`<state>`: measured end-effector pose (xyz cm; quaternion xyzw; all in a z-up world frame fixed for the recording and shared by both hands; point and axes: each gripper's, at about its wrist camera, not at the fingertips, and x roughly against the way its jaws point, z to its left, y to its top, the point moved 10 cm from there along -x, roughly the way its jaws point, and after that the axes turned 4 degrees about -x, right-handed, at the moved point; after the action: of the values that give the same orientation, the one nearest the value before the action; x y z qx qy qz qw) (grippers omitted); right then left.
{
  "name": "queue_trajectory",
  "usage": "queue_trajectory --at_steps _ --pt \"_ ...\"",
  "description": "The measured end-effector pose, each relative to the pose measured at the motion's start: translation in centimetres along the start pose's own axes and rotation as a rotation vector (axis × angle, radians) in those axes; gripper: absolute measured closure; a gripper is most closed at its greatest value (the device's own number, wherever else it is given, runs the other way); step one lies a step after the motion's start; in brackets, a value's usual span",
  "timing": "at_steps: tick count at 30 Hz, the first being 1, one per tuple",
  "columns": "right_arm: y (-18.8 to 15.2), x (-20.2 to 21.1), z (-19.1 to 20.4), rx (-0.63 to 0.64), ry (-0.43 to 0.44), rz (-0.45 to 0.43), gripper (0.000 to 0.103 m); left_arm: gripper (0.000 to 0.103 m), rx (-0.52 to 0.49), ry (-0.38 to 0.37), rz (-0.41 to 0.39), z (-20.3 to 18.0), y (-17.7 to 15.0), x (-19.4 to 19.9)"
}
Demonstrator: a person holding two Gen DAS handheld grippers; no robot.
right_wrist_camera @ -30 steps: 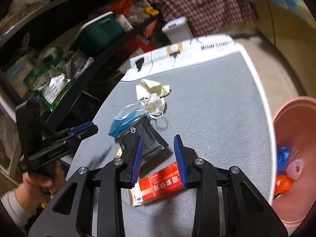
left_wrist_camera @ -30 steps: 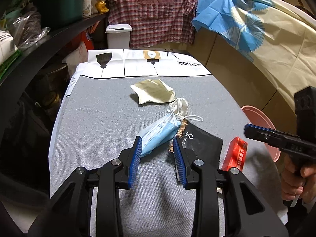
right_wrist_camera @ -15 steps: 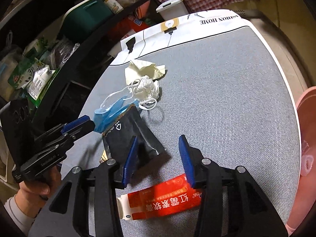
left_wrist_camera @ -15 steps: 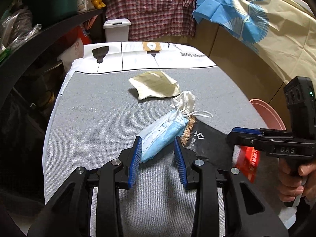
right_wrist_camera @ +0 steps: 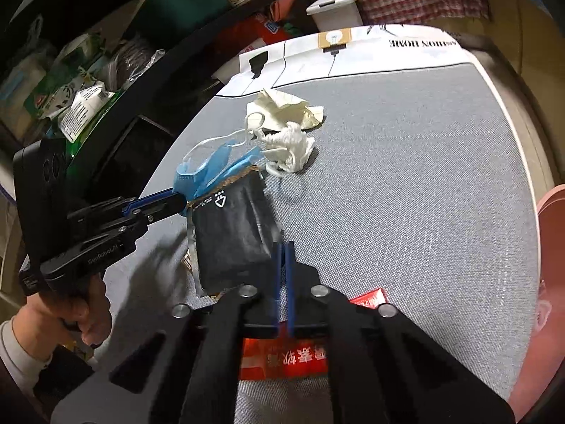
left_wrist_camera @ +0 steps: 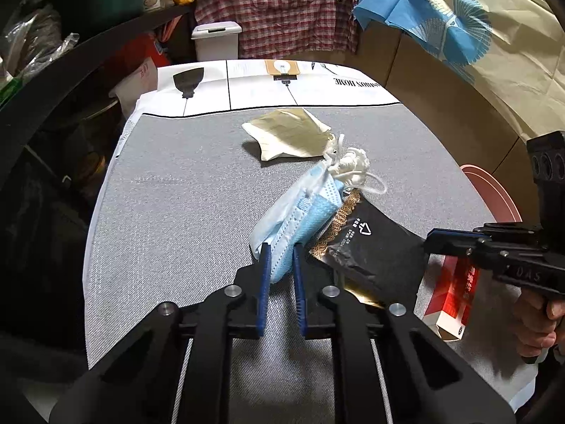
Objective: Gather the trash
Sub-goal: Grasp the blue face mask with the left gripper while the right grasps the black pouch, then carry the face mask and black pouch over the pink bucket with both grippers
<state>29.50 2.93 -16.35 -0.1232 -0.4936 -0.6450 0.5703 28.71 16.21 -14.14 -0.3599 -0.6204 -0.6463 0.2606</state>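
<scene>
- Two grips have just tightened: the left gripper (left_wrist_camera: 279, 247), fingers wide a second ago, is closing on the blue mask (left_wrist_camera: 300, 219) lying on the grey table (left_wrist_camera: 176, 194).
- The right gripper (right_wrist_camera: 282, 243) has its fingers fully together at the black pouch (right_wrist_camera: 229, 236), perhaps pinching its corner.
- Pickup looks under way.
- Beyond: crumpled paper (left_wrist_camera: 289, 134), a hanging plaid shirt (left_wrist_camera: 279, 7).
</scene>
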Motion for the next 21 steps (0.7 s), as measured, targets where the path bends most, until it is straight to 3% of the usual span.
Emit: queue_trajectory --at_steps 3,14,21 --pt "0.2 1.0 0.3 0.024 -0.011 -0.029 0.103 0.099 -0.005 0.006 -0.002 0.0 -0.1 0.5" --pt "1.8 7.9 3.1 0.091 -0.033 -0.192 0.103 0.1 -0.004 0.022 -0.048 0.0 -0.5 4.4" --pt "2.0 13.2 5.1 0.162 -0.108 -0.292 0.103 0.1 0.011 0.026 -0.091 -0.4 -0.3 7.3"
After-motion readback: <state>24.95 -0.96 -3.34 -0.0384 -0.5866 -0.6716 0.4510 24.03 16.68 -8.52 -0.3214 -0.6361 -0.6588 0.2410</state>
